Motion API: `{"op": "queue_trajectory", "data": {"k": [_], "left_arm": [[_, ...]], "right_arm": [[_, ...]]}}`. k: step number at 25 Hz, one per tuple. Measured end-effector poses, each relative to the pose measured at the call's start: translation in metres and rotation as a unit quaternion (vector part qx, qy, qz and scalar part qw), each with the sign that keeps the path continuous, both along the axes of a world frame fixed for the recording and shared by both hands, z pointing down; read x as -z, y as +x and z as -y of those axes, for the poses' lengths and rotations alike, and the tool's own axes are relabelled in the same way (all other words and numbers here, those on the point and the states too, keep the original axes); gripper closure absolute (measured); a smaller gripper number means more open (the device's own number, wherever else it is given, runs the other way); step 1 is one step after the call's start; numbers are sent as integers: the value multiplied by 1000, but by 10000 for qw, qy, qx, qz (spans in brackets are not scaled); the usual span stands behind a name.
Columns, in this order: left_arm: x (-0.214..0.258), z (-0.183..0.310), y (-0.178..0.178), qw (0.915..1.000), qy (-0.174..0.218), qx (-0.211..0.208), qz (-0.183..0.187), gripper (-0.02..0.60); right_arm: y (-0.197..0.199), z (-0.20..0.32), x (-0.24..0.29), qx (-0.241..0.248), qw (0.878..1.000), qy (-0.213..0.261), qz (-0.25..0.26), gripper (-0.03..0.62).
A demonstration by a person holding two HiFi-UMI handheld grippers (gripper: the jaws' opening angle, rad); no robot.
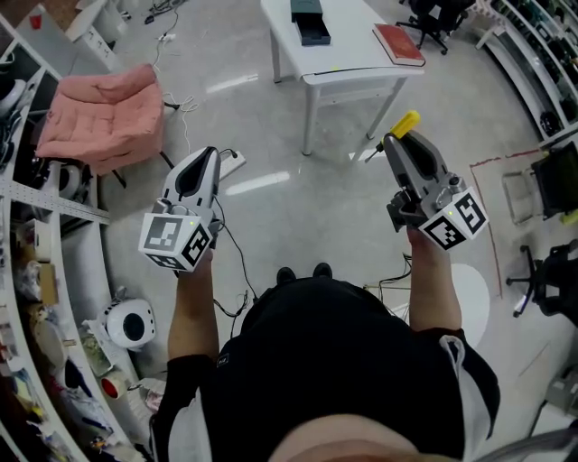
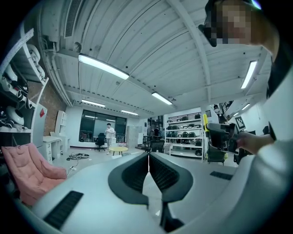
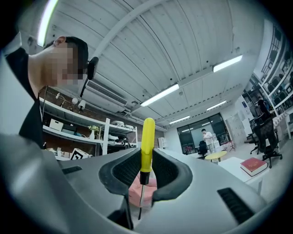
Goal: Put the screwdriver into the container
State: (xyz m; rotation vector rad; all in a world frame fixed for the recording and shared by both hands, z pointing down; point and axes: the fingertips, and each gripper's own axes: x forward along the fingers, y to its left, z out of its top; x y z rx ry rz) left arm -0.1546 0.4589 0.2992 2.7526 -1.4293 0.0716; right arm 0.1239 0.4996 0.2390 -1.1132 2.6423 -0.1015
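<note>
My right gripper (image 3: 145, 157) grips the yellow-handled screwdriver (image 3: 147, 139) by its handle, at the right of the head view. My left gripper (image 2: 149, 157) has its jaws pressed together on nothing. At top centre, a dark container (image 1: 310, 23) sits on the white table (image 1: 352, 56) near a red book (image 1: 398, 43); I cannot tell its contents.
</note>
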Motion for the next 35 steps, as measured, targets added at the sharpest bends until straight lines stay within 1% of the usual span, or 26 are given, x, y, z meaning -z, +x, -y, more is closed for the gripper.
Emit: {"op": "queue_trajectory", "data": {"k": [5, 9, 12, 17, 21, 26, 31, 35], "left_arm": [[-1, -12, -33, 10000, 48, 40, -42, 561], [0, -17, -53, 9999, 59, 64, -54, 561], [1, -15, -63, 9999, 78, 88, -112, 561], [-5, 0, -70, 9999, 19, 110, -110, 561], [-8, 18, -74, 9998, -38, 171, -76, 561], [-13, 54, -75, 9996, -119, 244, -9, 561], [-18, 97, -65, 9994, -204, 257, 95, 561], [-17, 138, -50, 9992, -273, 250, 175, 561]], "right_arm": [[-33, -4, 7, 64, 9999, 104, 15, 507], [-56, -7, 4, 142, 9999, 50, 7, 507], [-65, -3, 6, 158, 9999, 36, -40, 507], [-73, 16, 3, 183, 9997, 34, -132, 507], [-77, 40, -5, 258, 9996, -35, -148, 505], [-79, 82, -12, 356, 9992, -110, -137, 505], [-73, 131, -20, 431, 9989, -127, -87, 505], [-56, 172, -24, 426, 9989, -173, 1, 506]]}}
